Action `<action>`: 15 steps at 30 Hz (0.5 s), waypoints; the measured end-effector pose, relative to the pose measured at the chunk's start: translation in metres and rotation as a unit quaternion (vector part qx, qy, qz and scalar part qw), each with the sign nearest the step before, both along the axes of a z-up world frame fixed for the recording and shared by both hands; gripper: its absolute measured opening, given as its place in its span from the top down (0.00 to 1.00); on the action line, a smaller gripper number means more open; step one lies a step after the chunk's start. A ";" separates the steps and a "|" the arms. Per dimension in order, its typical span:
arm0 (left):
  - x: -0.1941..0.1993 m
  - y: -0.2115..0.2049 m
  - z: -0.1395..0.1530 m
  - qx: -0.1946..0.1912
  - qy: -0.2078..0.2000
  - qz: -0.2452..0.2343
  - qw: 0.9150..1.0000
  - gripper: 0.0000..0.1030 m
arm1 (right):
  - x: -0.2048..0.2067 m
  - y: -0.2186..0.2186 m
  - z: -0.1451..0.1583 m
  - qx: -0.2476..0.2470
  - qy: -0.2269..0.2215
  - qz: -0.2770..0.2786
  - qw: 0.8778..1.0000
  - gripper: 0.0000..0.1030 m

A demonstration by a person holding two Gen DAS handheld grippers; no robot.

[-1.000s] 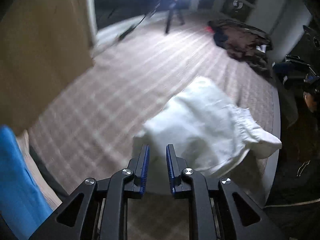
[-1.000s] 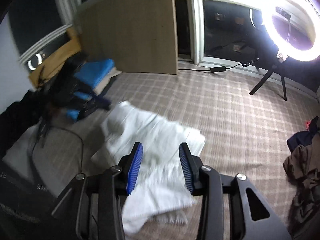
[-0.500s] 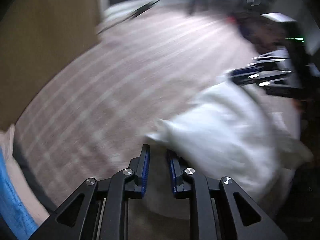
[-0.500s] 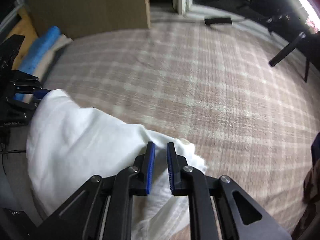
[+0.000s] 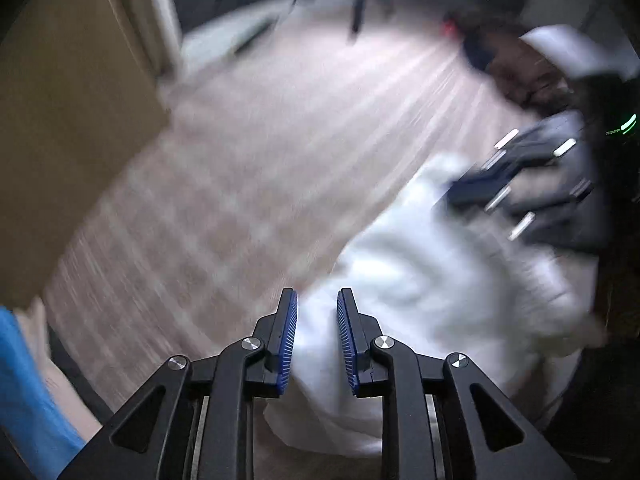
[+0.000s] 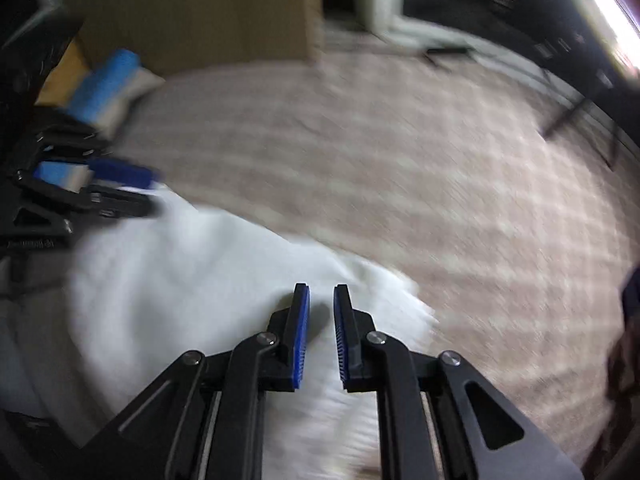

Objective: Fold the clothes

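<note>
The white garment point(image 5: 432, 280) is lying bunched on the plaid-patterned bed cover point(image 5: 248, 152), both views blurred, with the left gripper point(image 5: 317, 304) reaching in at one side of it and the right gripper point(image 6: 321, 300) at another. Each gripper is showing a narrow gap between its blue pads with white cloth lying in that gap, though I cannot tell whether either is actually pinching the fabric. A blue folded item point(image 6: 106, 80) is resting at the bed's far edge by a brown board point(image 6: 192, 12), and dark clothes point(image 5: 520, 76) are sitting heaped well apart from the garment.
</note>
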State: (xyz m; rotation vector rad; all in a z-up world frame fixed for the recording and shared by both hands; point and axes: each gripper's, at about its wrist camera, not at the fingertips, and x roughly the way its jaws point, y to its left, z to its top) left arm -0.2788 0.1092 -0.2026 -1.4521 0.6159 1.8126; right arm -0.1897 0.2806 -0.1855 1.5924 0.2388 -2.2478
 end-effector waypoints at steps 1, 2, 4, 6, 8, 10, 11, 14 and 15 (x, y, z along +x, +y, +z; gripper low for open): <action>0.000 -0.008 -0.002 0.015 -0.001 0.006 1.000 0.80 | -0.001 0.017 -0.007 0.004 -0.012 -0.021 1.000 0.88; 0.000 -0.016 0.000 0.035 -0.001 0.013 0.999 0.81 | -0.003 0.031 -0.013 0.006 -0.022 -0.039 0.999 0.88; -0.002 -0.022 0.011 0.037 0.013 0.034 0.999 0.83 | -0.003 0.025 -0.005 -0.013 -0.015 -0.031 0.999 0.88; -0.002 -0.025 0.030 0.049 0.041 0.051 0.997 0.86 | -0.004 0.019 0.002 -0.031 -0.008 -0.023 0.999 0.87; 0.002 -0.020 0.043 0.064 0.050 0.045 0.996 0.84 | -0.004 0.012 0.010 -0.050 -0.001 -0.016 0.999 0.87; 0.009 -0.011 0.043 0.061 0.052 0.028 0.996 0.83 | -0.004 0.006 0.018 -0.069 0.006 -0.008 0.998 0.87; 0.013 -0.007 0.036 0.058 0.045 0.021 0.997 0.81 | -0.005 0.003 0.022 -0.078 0.010 -0.004 0.997 0.87; 0.015 -0.004 0.006 0.038 0.029 0.014 0.999 0.81 | -0.009 -0.020 0.000 -0.034 -0.007 0.026 0.999 0.87; 0.014 -0.006 0.001 0.041 0.028 0.015 0.999 0.81 | -0.008 -0.021 -0.005 -0.017 -0.003 0.032 0.999 0.92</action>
